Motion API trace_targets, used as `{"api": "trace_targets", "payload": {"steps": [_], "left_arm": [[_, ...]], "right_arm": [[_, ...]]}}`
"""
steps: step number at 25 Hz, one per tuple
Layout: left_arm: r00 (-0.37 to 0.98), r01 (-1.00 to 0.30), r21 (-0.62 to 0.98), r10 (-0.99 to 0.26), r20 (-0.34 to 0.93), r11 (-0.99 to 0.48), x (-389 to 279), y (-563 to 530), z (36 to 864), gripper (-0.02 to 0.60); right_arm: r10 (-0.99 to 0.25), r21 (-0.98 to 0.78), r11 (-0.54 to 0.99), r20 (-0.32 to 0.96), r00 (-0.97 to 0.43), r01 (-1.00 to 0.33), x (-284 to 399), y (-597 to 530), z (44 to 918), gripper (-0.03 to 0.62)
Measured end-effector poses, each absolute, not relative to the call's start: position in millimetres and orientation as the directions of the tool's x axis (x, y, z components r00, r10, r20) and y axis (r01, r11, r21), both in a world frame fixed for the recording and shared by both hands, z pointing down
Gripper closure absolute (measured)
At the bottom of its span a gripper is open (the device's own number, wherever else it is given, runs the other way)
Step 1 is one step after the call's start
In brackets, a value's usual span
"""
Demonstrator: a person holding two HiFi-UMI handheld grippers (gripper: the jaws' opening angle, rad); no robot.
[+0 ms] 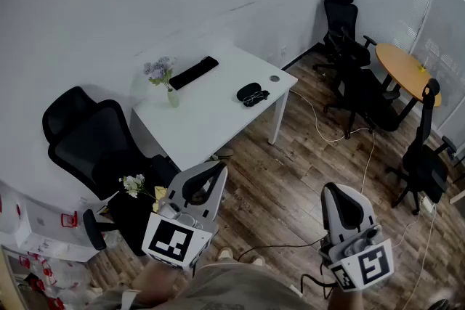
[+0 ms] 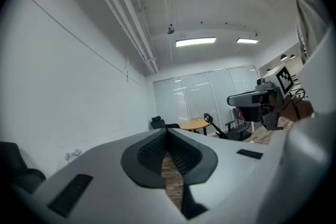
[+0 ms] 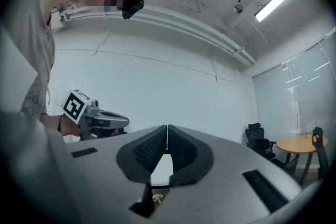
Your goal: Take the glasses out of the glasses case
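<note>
The black glasses case (image 1: 249, 92) lies near the right end of the white table (image 1: 211, 112), far ahead of both grippers. It is too small to tell whether it is open, and I cannot make out the glasses. My left gripper (image 1: 216, 169) is held low at the bottom left, well short of the table, its jaws closed together with nothing between them (image 2: 167, 136). At the bottom right my right gripper (image 1: 335, 189) is also shut and empty (image 3: 167, 132). Each gripper shows in the other's view: the right gripper (image 2: 257, 99) and the left gripper (image 3: 97, 120).
On the table are a black keyboard (image 1: 194, 72), a small vase of flowers (image 1: 161, 76) and a small round disc (image 1: 274, 78). A black office chair (image 1: 94, 138) stands at the left, more chairs (image 1: 349, 40) and a round wooden table (image 1: 403, 65) at the right. Cables (image 1: 327, 131) trail over the wood floor.
</note>
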State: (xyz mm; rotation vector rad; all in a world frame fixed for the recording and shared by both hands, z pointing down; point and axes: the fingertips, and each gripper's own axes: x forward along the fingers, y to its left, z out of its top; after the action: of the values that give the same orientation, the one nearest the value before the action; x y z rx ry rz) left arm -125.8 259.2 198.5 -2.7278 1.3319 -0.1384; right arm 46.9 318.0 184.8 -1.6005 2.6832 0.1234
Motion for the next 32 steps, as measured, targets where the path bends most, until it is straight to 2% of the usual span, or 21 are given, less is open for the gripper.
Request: {"api": "trace_targets", "payload": {"steps": [10,14,15,16,32], "left_arm": [[0.599,-0.79,-0.175,-0.801,-0.018,-0.587,-111.7,265.6,189.9,0.565],[0.505,-0.851,-0.191,-0.862,-0.048,-0.489,-108.1,266.6,184.9,0.551],[0.483,-0.863,-0.199,-0.874,-0.049,-0.465,-105.9,267.1,184.6,0.435],[0.475,-0.867,-0.194,-0.878,-0.049,-0.459,-102.7,267.7,184.7,0.377],[0.5,-0.856,-0.172,-0.865,-0.033,-0.488,-84.0,210.3,220.6,0.382]], "right_arm": [[-0.873,0.027,0.485,-0.049,-0.486,-0.874,70.3,317.8,194.2,0.561],[-0.866,0.027,0.496,-0.051,-0.497,-0.868,81.9,321.5,198.8,0.56],[-0.866,0.025,0.498,-0.052,-0.498,-0.867,85.9,322.3,200.3,0.56],[-0.865,0.022,0.499,-0.052,-0.499,-0.867,89.9,322.6,202.4,0.56],[-0.861,0.022,0.509,0.001,-0.509,-0.86,119.4,272.7,250.4,0.56]]}}
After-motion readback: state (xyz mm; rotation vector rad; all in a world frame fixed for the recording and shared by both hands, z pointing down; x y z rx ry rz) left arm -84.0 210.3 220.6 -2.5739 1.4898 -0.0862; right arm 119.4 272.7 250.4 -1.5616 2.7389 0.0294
